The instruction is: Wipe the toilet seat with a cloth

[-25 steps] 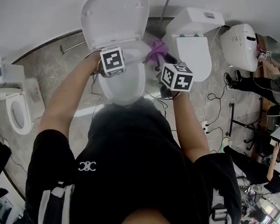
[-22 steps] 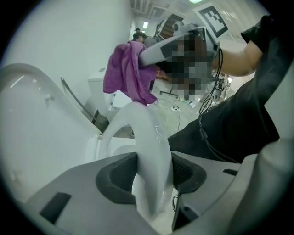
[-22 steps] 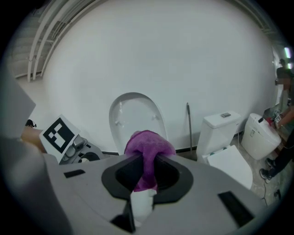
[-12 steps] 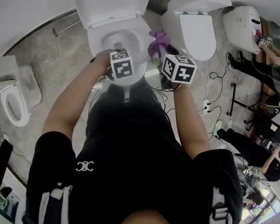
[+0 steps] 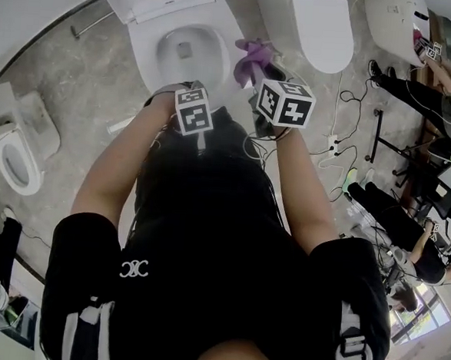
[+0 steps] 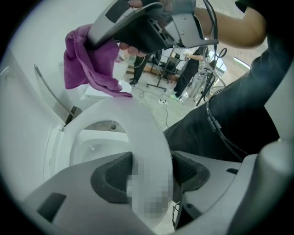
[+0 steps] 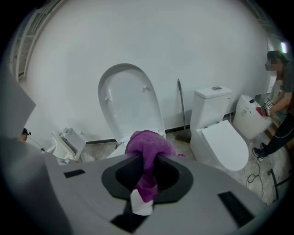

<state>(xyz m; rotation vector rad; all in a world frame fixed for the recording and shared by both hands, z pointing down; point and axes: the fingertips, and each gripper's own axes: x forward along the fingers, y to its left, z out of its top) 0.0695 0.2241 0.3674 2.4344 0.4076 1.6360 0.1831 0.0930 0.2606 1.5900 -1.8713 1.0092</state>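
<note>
Both grippers sit lower than a second ago. Our left gripper (image 6: 149, 170) has just been spreading its jaws and now stands loosely astride the front of the toilet seat (image 6: 133, 121). The seat lies flat on the bowl (image 5: 180, 53), where earlier it was tilted up. Our right gripper (image 7: 146, 176) pinches the purple cloth (image 7: 149, 144), which hangs just above the seat's right side.
</note>
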